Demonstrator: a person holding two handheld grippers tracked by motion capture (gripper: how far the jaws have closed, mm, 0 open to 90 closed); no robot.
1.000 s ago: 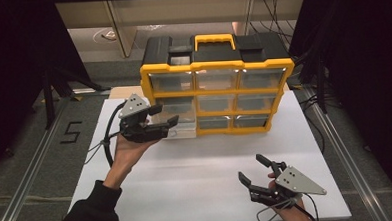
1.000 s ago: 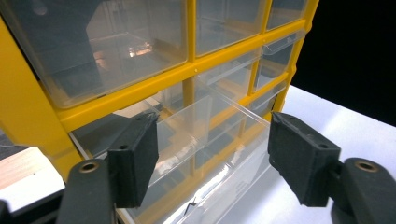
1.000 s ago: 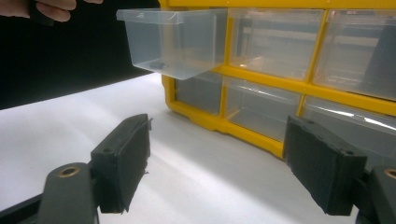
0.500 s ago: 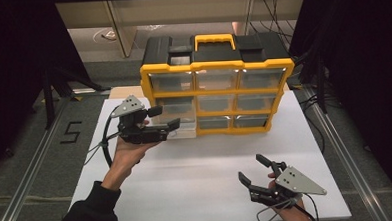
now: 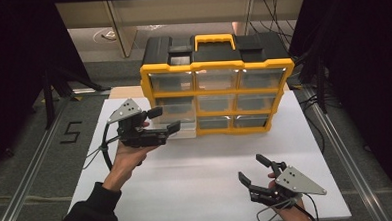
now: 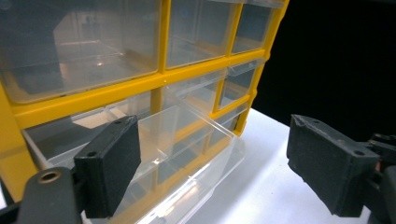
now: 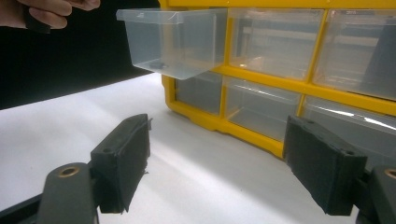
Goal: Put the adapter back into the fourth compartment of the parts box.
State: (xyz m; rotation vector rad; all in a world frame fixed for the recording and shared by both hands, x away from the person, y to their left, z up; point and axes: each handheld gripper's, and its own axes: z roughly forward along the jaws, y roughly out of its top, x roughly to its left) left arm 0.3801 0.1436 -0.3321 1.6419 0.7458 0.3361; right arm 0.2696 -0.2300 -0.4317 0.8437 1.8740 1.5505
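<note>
A yellow organiser (image 5: 218,91) with clear drawers and a black lid stands at the back of the white table (image 5: 196,170). Its middle-left clear drawer (image 5: 182,128) sticks out toward me. My left gripper (image 5: 164,120) hovers just left of that drawer, held level. Its jaws have just been opening and stand wide. In the left gripper view the drawer (image 6: 196,140) lies between and beyond the gripper's (image 6: 215,154) pads, untouched. My right gripper (image 5: 254,169) rests open near the table's front right. Its own view looks past the gripper (image 7: 217,158) at the drawer (image 7: 173,42).
Metal rails (image 5: 31,172) run along both sides of the table, and a "5" mark (image 5: 71,132) lies on the floor at the left. Dark curtains close in both sides. Bare table stretches between the two grippers.
The left gripper's jaws have spread wider and come off the pulled-out drawer, with the hand drawn slightly left. The right gripper has not moved.
</note>
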